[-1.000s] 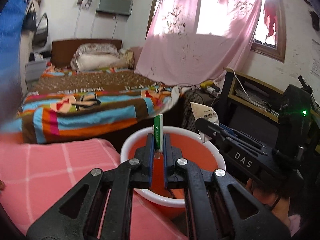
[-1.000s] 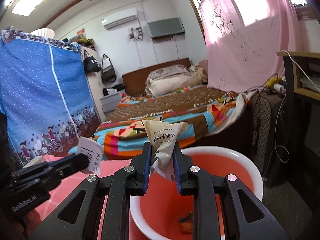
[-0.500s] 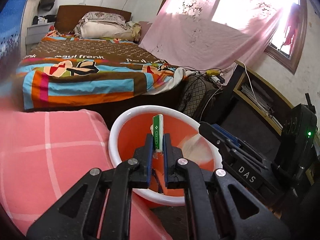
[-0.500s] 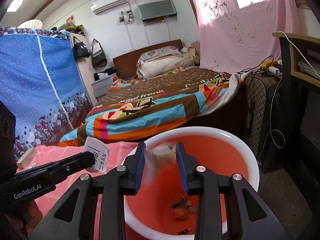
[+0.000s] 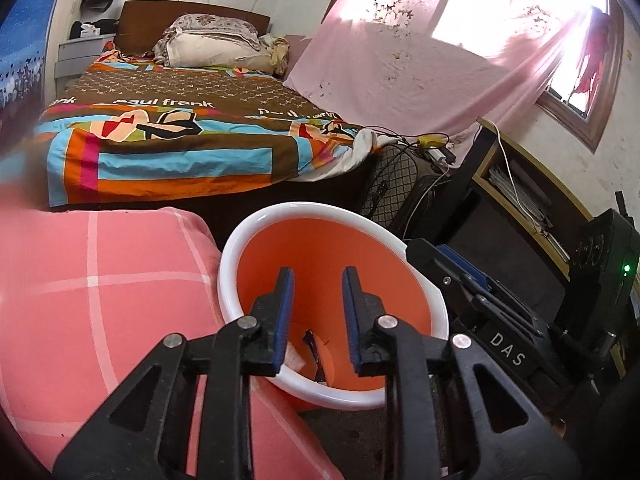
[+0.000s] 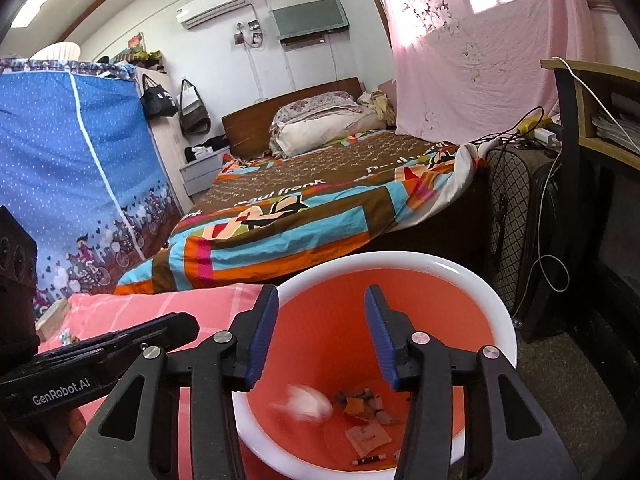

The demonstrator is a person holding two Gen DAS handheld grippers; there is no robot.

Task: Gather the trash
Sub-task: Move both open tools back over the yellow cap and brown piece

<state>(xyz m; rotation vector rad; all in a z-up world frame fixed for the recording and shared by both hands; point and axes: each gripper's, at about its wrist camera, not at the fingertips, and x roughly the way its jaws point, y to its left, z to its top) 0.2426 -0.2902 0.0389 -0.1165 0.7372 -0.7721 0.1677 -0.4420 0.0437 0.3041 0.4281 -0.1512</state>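
An orange bin with a white rim (image 5: 280,216) (image 6: 508,320) stands beside a pink checked cloth. My left gripper (image 5: 316,284) is open and empty over the bin's mouth. My right gripper (image 6: 322,304) is open and empty over the same bin. A pale crumpled wrapper (image 6: 306,400), blurred, lies low inside the bin with several small scraps (image 6: 368,436) on the bottom. A dark scrap (image 5: 314,350) shows deep in the bin in the left wrist view. The other gripper (image 5: 480,300) shows at the right of the left view, and at the left of the right view (image 6: 100,352).
The pink checked cloth (image 5: 100,300) (image 6: 160,304) covers a surface left of the bin. A bed with a striped cover (image 6: 320,208) lies behind. A dark desk with cables (image 6: 580,160) stands at the right, a blue fabric wardrobe (image 6: 72,184) at the left.
Both grippers opened over the bin. The green strip left my left gripper and the pale wrapper left my right gripper; the wrapper now lies in the bin. Both grippers tilted downward.
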